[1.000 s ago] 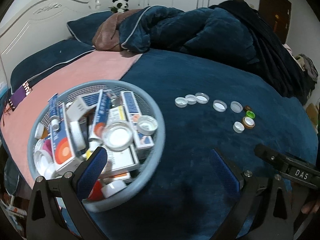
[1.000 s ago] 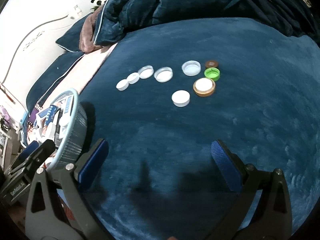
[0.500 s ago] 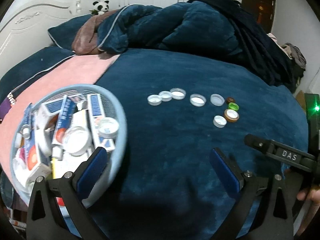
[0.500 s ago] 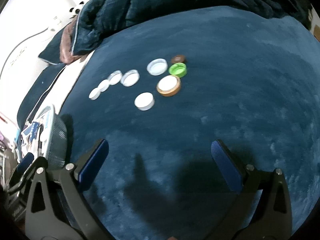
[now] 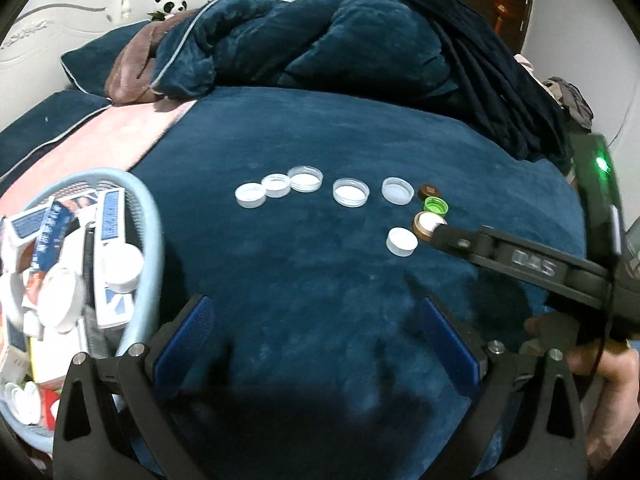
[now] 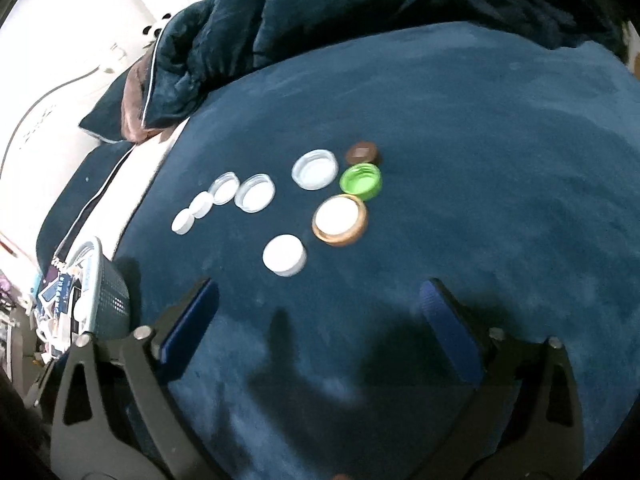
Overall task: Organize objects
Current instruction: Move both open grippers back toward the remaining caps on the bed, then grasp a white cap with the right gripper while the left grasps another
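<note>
Nine bottle caps (image 6: 280,200) lie on a dark blue blanket (image 6: 480,160); nearest, a white cap (image 6: 284,255) sits ahead-left of the right gripper (image 6: 320,316), jaws just narrowing on nothing. The left gripper (image 5: 320,332) hangs spread, empty, farther back.

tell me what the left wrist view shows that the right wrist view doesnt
Left wrist only: the right gripper seen from the side, reaching over the gold-rimmed cap; the hand holding it; a panda toy; the basket's boxes from above.
Right wrist only: the basket's mesh wall; its own gripper, open and empty.
Both: the nine caps, including the green cap, on the blue blanket.
</note>
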Demonstrator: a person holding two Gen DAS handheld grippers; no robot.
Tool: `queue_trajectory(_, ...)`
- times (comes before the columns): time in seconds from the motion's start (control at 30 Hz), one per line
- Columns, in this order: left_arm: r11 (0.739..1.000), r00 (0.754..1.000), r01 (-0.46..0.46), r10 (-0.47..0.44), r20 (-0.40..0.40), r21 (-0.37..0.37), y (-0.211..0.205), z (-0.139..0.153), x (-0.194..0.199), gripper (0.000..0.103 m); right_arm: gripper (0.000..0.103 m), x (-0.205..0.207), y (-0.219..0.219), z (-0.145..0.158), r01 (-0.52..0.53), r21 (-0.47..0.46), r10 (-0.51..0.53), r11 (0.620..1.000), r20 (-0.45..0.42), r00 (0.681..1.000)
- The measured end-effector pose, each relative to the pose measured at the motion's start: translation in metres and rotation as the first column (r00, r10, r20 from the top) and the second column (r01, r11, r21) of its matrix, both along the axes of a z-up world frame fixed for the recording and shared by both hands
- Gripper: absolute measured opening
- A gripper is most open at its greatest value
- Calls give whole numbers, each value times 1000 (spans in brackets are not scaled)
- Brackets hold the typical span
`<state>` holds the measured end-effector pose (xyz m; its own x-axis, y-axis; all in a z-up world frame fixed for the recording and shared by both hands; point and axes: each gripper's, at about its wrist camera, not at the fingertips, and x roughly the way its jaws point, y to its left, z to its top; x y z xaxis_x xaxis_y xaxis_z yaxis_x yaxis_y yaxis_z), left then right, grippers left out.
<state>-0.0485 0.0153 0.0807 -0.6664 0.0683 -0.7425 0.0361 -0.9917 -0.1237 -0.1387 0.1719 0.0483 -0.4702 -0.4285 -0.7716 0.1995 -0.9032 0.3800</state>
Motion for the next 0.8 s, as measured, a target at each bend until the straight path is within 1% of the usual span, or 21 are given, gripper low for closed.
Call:
queue_trajectory(0.07, 1000, 1000, -2, 1, 12, 23, 0, -5, -3, 102, 84, -7, -12, -3, -47, 15, 47, 999, 8, 999)
queue_trajectory(0.13, 999, 1000, -1, 0, 22, 39, 0, -10, -6, 102, 75, -13, -26, -8, -109, 32, 108, 994, 18, 994)
queue_trajectory(0.17, 999, 1000, 1, -2, 24, 43, 1, -12, -7, 102, 74, -17, -33, -12, -130, 54, 129, 990, 25, 991)
queue_trajectory(0.2, 999, 1000, 3, -4, 25, 48, 1, -14, -9, 102, 70, -19, -36, -15, -140, 70, 138, 988, 29, 990)
queue_trajectory(0.23, 998, 1000, 4, -5, 25, 57, 1, -16, -11, 102, 60, -21, -39, -19, -151, 84, 148, 985, 35, 988)
queue_trajectory(0.27, 998, 1000, 3, -5, 24, 65, 1, -18, -12, 102, 52, -23, -40, -24, -161, 98, 158, 982, 40, 987)
queue_trajectory(0.3, 997, 1000, 0, -1, 24, 76, 0, -20, -14, 102, 36, -23, -40, -26, -165, 108, 162, 980, 41, 986)
queue_trajectory(0.33, 997, 1000, -4, 2, 25, 82, -1, -22, -16, 102, 31, -23, -37, -28, -166, 110, 164, 980, 36, 986)
queue_trajectory(0.4, 994, 1000, -7, 5, 23, 106, -3, -26, -21, 102, 30, -19, -27, -26, -142, 79, 141, 987, 16, 990)
queue_trajectory(0.5, 994, 1000, 0, -2, 23, 108, -2, -33, -33, 102, 30, -7, -4, -20, -59, 81, 59, 995, -4, 998)
queue_trajectory(0.57, 994, 999, 7, -10, 32, 108, -1, -38, -45, 102, 30, 2, 10, -20, -10, 94, 10, 996, 5, 1000)
queue_trajectory(0.63, 993, 999, 17, -21, 33, 116, 1, -41, -63, 100, 31, 8, 16, -21, -4, 129, 3, 992, 6, 1000)
queue_trajectory(0.7, 992, 999, 35, -38, 26, 118, 4, -43, -77, 100, 31, 10, 14, -18, -10, 181, 13, 983, -13, 1000)
queue_trajectory(0.8, 992, 997, 77, -79, 25, 100, 11, -46, -104, 96, 31, 12, 14, -18, 10, 188, -3, 982, -39, 999)
